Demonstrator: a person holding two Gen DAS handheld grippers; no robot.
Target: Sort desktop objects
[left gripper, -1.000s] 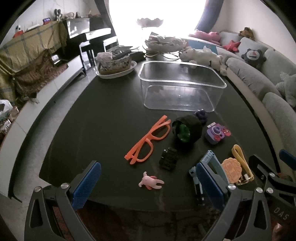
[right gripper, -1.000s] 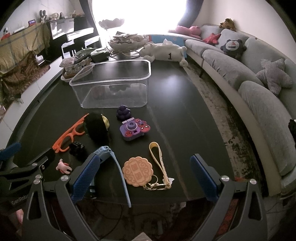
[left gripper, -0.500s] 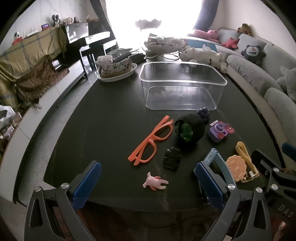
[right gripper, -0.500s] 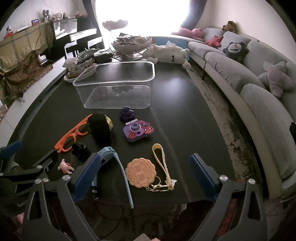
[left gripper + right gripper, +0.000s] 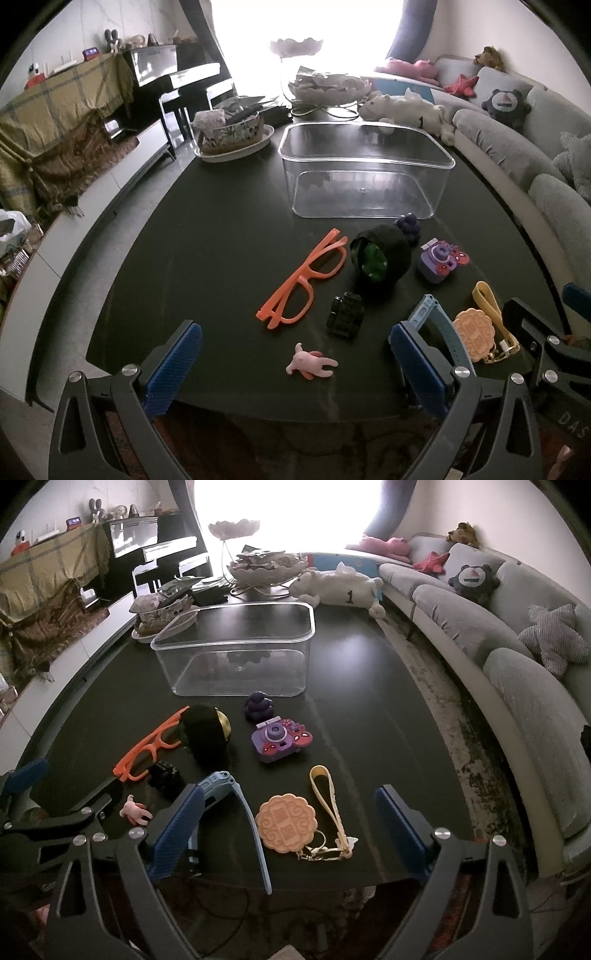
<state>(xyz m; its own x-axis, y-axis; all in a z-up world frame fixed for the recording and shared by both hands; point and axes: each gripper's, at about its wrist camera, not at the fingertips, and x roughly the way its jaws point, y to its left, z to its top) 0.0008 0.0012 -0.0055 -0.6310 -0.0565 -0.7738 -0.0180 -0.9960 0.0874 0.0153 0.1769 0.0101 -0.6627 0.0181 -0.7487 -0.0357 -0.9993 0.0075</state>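
On the dark table (image 5: 221, 229) lie orange glasses (image 5: 304, 280), a black pot with a green plant (image 5: 380, 256), a purple grape toy (image 5: 408, 224), a purple toy camera (image 5: 439, 260), a small black toy car (image 5: 345, 314), a pink figure (image 5: 310, 363), a blue watch strap (image 5: 240, 812) and a mooncake keychain (image 5: 287, 821). An empty clear plastic bin (image 5: 364, 173) stands behind them. My left gripper (image 5: 291, 373) is open above the near table edge, over the pink figure. My right gripper (image 5: 291, 834) is open over the keychain.
A patterned bowl on a plate (image 5: 232, 136), a white tiered dish (image 5: 325, 86) and a plush toy (image 5: 406, 109) sit at the table's far end. A grey sofa (image 5: 517, 672) curves along the right. A piano (image 5: 173, 77) stands at the back left.
Both grippers have drawn back and risen slightly, so the objects sit a little farther off in view. Nothing on the table has moved. Both stay open.
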